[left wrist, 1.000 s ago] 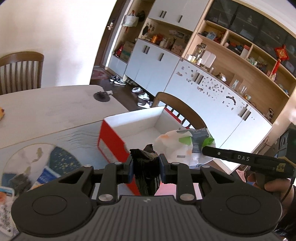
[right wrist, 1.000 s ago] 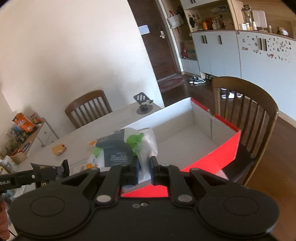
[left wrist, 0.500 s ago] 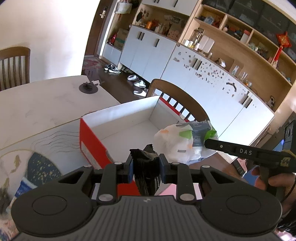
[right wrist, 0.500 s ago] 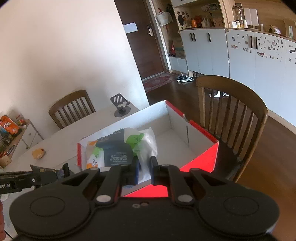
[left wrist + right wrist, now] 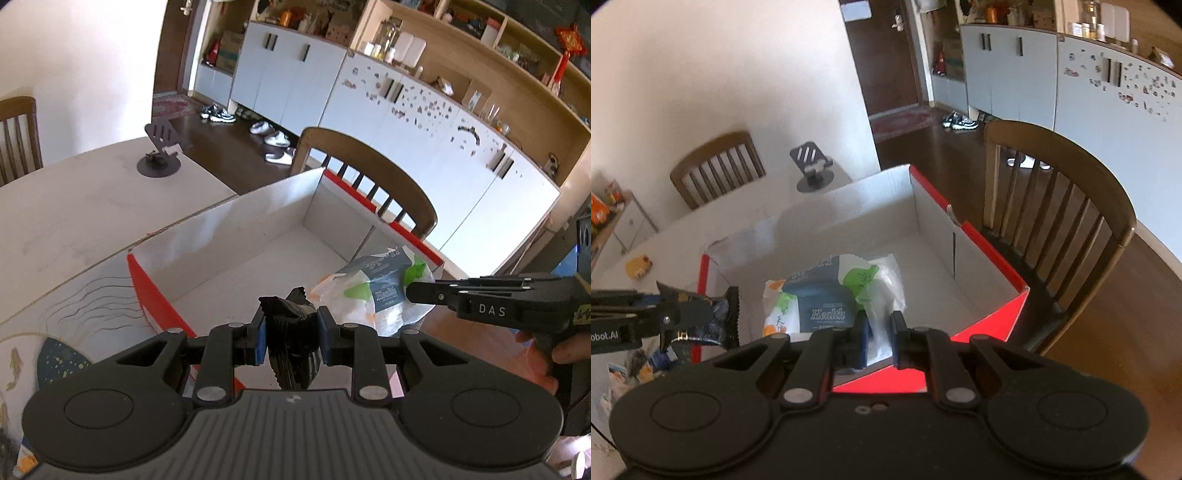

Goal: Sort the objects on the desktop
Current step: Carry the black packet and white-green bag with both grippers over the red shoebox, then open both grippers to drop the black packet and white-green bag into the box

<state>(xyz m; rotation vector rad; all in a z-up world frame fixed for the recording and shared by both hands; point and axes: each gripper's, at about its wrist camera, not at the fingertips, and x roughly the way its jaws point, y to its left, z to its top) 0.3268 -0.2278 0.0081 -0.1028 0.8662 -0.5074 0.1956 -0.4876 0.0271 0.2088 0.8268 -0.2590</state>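
Box [image 5: 923, 206] open above; chair [image 5: 1071, 192] blocks its far side.

A: What's behind the table [image 5: 74, 206]?
B: A white wall [image 5: 720, 74], a dark door [image 5: 886, 55], white cabinets [image 5: 369, 107] under wooden shelves [image 5: 480, 48].
A: And the floor?
B: Dark wood floor [image 5: 1108, 332], sunlit, with shoes [image 5: 273, 140]. Two wooden chairs [image 5: 1056, 206], one at each side.

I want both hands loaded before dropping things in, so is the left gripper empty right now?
No, the left gripper has its jaws shut on a crinkled dark snack packet, held over the near edge of the red cardboard box with white inside.
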